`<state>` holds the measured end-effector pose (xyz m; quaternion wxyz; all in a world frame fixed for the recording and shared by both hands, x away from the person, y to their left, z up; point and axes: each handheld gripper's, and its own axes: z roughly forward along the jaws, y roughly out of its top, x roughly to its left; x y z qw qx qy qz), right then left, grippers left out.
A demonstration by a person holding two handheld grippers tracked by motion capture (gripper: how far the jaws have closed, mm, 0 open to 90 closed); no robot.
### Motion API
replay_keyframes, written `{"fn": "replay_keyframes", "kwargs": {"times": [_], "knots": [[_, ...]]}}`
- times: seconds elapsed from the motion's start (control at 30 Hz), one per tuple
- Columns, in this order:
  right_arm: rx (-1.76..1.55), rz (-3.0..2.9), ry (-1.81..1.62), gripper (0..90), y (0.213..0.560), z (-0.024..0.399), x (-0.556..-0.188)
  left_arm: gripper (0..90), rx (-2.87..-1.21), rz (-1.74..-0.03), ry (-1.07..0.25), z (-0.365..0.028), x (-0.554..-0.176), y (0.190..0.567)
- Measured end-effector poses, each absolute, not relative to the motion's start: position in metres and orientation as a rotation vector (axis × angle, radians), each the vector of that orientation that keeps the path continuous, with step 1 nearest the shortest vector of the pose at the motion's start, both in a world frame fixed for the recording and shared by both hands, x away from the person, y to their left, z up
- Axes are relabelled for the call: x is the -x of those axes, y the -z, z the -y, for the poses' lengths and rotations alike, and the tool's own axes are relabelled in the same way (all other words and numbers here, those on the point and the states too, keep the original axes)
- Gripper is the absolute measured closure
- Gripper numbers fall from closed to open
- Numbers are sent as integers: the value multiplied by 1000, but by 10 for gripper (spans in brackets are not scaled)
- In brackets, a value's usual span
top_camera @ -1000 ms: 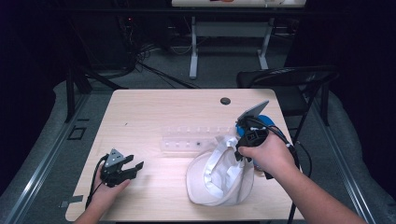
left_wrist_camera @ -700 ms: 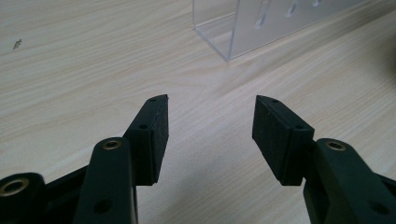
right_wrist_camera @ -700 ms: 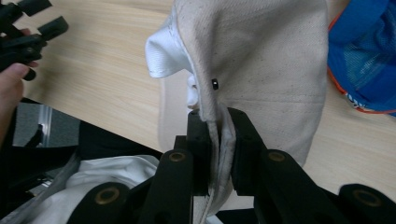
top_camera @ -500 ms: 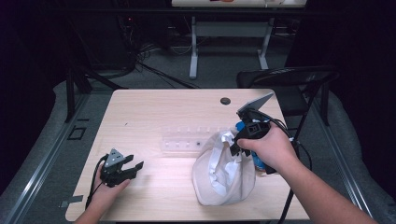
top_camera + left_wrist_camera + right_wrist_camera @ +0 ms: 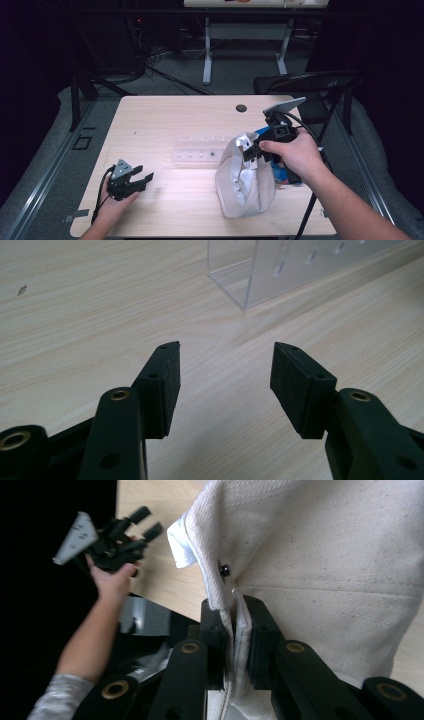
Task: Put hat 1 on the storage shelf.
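The bare table (image 5: 165, 120) is open for a hand at the far left and between the left gripper (image 5: 142, 179) and the cloth bag (image 5: 247, 185), but the clear plastic rack (image 5: 197, 149) lies across the middle and touches the bag on its left side.

The canvas bag (image 5: 246, 181) was an off-white cream, plain weave with no print, and it had a small black snap stud (image 5: 224, 570) near the rim. Both grippers were matte black: the left gripper (image 5: 131, 180) carried a grey triangular plate, and the right gripper (image 5: 254, 151) had brass-coloured rivets on its arms. Something blue (image 5: 280, 172) peeked out at the bag's 3 o'clock. The table (image 5: 165, 120) was pale wood grain with a black grommet (image 5: 241, 108) at 12 o'clock. The rack (image 5: 197, 149) was clear plastic.
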<state>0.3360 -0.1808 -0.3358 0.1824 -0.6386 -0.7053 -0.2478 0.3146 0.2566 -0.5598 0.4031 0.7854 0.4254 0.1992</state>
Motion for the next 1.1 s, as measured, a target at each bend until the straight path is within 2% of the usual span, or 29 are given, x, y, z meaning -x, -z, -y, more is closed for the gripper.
{"fn": "replay_keyframes", "kwargs": {"times": [0.63, 1.1], "knots": [[1687, 1788, 949, 809, 324, 196, -339, 461, -1987, -1075, -490, -255, -314, 560], [1663, 1726, 1103, 809, 299, 198, -357, 461, -1991, -1069, -493, -254, -313, 559]]}}
